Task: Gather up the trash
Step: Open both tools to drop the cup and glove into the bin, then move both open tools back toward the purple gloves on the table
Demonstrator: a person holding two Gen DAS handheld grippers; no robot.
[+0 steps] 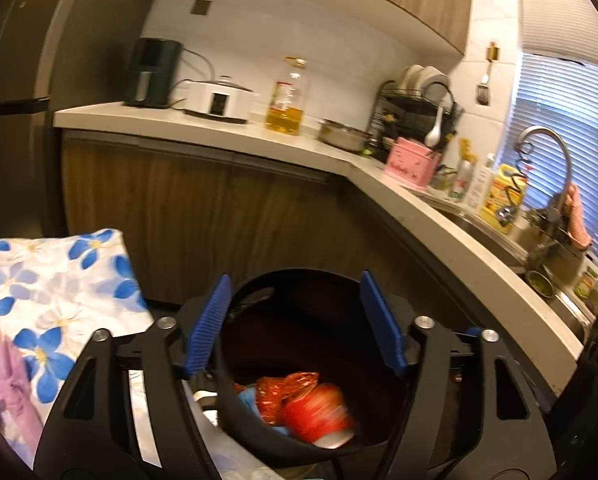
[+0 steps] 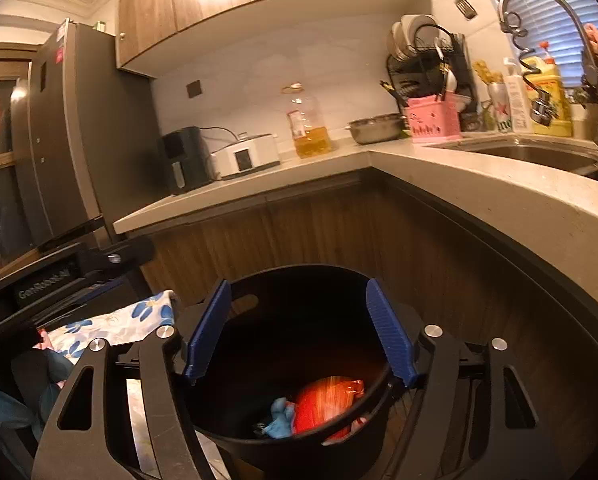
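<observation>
A round black trash bin (image 1: 299,271) stands on the floor in front of the wooden kitchen cabinets. Inside it lie a blurred red can-like item (image 1: 319,412), a crumpled orange plastic bag (image 1: 283,390) and something light blue (image 1: 247,396). My left gripper (image 1: 297,286) hangs over the bin's mouth, open, with nothing between its blue pads. The right wrist view shows the same bin (image 2: 299,269), the red item (image 2: 323,400) and a blue scrap (image 2: 281,420). My right gripper (image 2: 298,286) is also open and empty above the bin.
A floral blue-and-white cloth (image 1: 59,280) lies left of the bin, with something pink (image 1: 7,384) at its edge. An L-shaped counter (image 2: 459,176) carries an oil bottle (image 2: 309,128), appliances, a dish rack and a sink (image 2: 531,152). A dark fridge (image 2: 67,140) stands at left.
</observation>
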